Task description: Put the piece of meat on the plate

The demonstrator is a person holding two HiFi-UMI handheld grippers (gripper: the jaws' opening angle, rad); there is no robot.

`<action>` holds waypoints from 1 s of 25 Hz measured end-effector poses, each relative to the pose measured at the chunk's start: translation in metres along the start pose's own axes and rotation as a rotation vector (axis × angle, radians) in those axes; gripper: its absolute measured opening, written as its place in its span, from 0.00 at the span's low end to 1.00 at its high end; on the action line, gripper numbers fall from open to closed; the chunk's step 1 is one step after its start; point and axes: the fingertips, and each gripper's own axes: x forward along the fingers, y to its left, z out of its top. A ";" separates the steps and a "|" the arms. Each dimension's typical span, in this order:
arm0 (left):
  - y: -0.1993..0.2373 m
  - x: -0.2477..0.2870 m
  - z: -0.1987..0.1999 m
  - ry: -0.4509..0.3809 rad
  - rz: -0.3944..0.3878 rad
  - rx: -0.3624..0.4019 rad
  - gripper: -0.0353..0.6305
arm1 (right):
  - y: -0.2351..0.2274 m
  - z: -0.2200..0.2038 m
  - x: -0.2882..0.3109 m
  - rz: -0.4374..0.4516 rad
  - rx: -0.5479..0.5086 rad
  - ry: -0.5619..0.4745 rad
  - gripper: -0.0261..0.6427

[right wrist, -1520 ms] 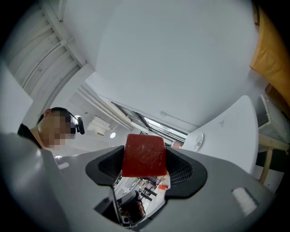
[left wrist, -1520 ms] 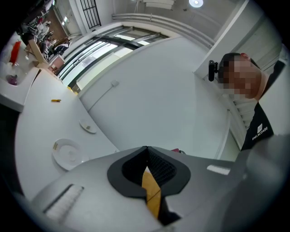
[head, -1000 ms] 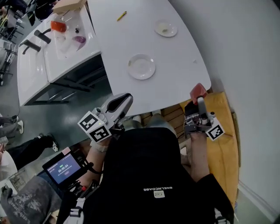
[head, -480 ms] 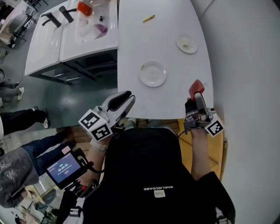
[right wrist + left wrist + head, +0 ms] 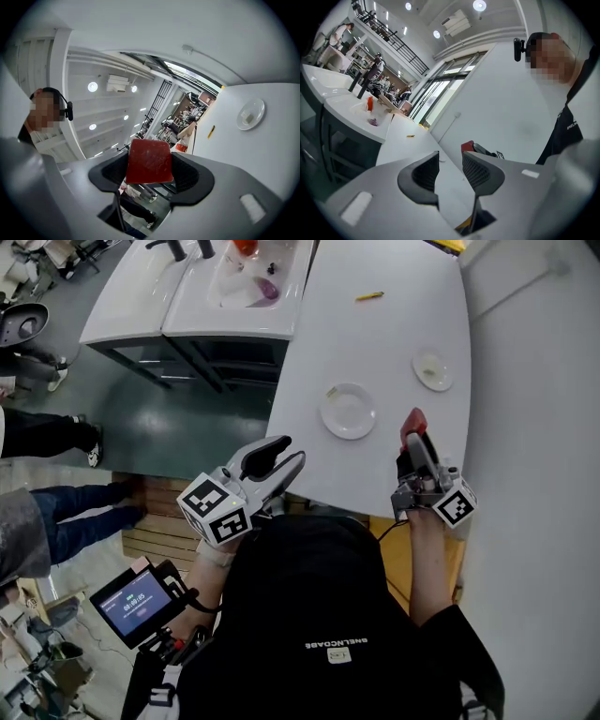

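In the head view the right gripper is clamped on the red piece of meat, which sticks out past the jaw tips over the white table, close to its right edge. The meat hangs just right of the nearer plate, clear of it, and short of the farther plate. The left gripper is at the table's near edge with its jaws spread and nothing in them; a yellow pencil lies far up the table. In the left gripper view the left gripper has its ribbed pads parted and opening, with only bare tabletop showing in the gap, and a corner of the piece of meat peeks out behind the right-hand jaw. In the right gripper view the piece of meat is a flat red slab upright between both pads of the right gripper, which press on its two sides; off to the right a plate with a small pale scrap on it lies well apart from the meat, beside the pencil.
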 end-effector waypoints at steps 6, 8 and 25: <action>0.024 -0.014 0.000 -0.022 0.072 -0.027 0.30 | -0.028 -0.025 0.045 -0.046 -0.059 0.125 0.47; 0.031 -0.017 -0.001 -0.026 0.097 -0.030 0.31 | -0.040 -0.034 0.058 -0.066 -0.079 0.166 0.47; 0.073 -0.041 -0.015 -0.059 0.246 -0.080 0.32 | -0.145 -0.115 0.126 -0.205 -0.331 0.536 0.47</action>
